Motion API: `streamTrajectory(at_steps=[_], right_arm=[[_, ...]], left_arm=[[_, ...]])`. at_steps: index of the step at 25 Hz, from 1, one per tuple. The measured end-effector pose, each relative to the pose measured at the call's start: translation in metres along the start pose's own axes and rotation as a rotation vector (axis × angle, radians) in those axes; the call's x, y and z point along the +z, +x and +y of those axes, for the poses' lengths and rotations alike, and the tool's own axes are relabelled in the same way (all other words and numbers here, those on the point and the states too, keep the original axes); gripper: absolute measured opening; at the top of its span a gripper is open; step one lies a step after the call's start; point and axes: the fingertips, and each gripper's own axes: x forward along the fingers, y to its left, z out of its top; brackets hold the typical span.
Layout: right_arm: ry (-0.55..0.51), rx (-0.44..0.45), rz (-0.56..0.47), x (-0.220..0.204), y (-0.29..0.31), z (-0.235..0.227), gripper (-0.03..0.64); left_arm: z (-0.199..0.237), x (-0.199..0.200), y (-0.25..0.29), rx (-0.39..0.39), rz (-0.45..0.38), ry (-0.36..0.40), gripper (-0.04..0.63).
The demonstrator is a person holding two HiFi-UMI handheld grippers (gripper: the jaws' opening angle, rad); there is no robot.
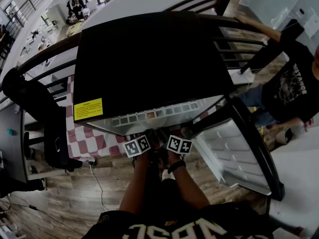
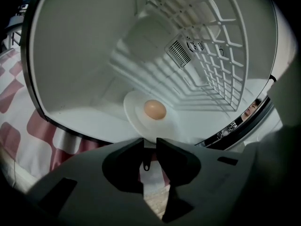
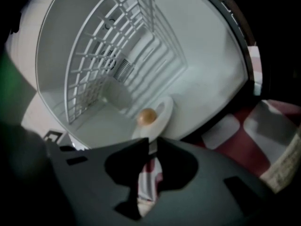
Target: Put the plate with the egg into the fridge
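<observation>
A white plate (image 2: 134,108) with a brown egg (image 2: 154,109) on it lies on the floor of the small open fridge (image 1: 149,59), close to the front lip. My left gripper (image 2: 150,139) hovers just outside the opening. Its jaws stand a narrow slit apart at the plate's near rim, with only checked cloth showing through the gap. My right gripper (image 3: 151,140) is beside it, also narrowly apart with nothing between the jaws; from there the plate (image 3: 162,114) and egg (image 3: 147,117) lie just ahead. In the head view both marker cubes (image 1: 137,146) (image 1: 179,144) sit at the fridge mouth.
The fridge door (image 1: 234,148) hangs open to the right. A white wire shelf (image 2: 211,55) spans the upper interior. The fridge stands on a red-and-white checked cloth (image 1: 89,138). A person in a black shirt (image 1: 289,88) stands at the right, a black chair (image 1: 45,118) at the left.
</observation>
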Motion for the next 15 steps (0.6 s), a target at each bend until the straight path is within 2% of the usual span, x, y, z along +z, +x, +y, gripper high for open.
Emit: streamTrajectory(at_steps=[15], right_arm=[[0.009,-0.020,-0.013,0.015,0.016,-0.001,0.067]], left_arm=[[0.003,0.013,0.012,0.007,0.021,0.007,0.098]])
